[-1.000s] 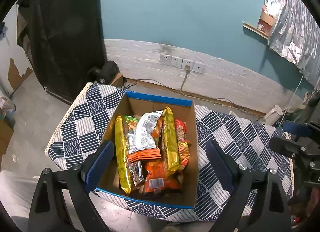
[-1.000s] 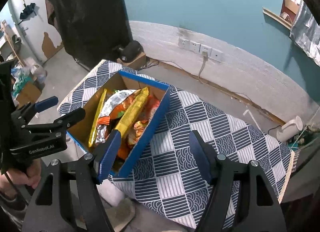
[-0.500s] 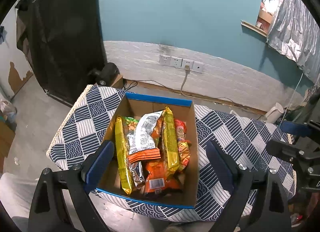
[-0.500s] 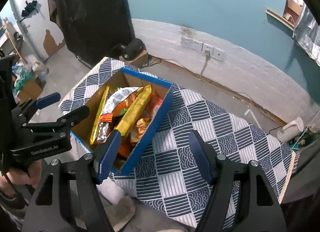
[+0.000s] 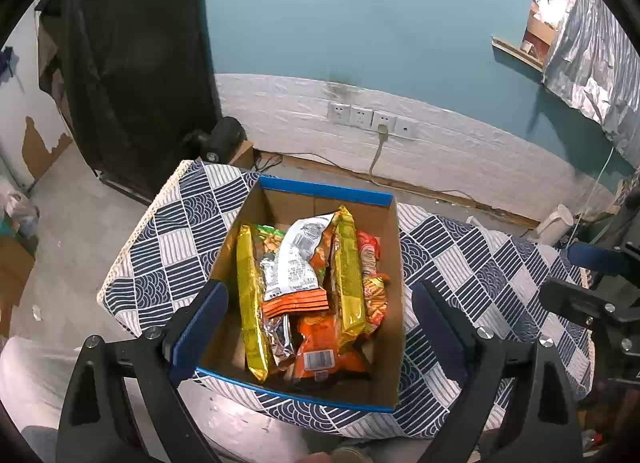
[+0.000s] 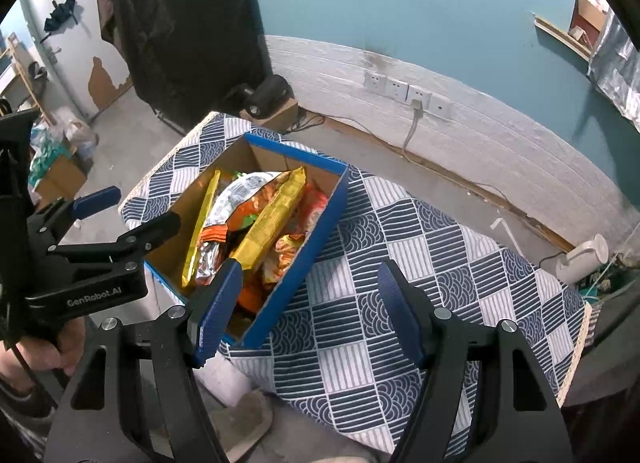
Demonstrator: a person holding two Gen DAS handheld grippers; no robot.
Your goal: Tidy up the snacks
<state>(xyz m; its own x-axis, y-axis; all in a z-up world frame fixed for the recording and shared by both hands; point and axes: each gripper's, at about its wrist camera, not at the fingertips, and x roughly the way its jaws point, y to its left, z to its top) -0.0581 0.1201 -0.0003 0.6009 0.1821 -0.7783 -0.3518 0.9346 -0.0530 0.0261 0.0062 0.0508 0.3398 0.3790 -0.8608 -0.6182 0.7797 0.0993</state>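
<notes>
A blue-rimmed cardboard box stands on a table with a navy and white patterned cloth. Several snack packs lie in it: two long yellow packs, a white and orange bag and an orange bag. My left gripper hangs open above the box's near end, nothing between its fingers. My right gripper is open over the cloth, right of the box, empty. The left gripper also shows in the right wrist view, held by a hand.
Behind the table runs a white and teal wall with sockets and a plugged cable. A black curtain hangs at the left, a dark speaker on a small box below it. A white jug stands on the floor at the right.
</notes>
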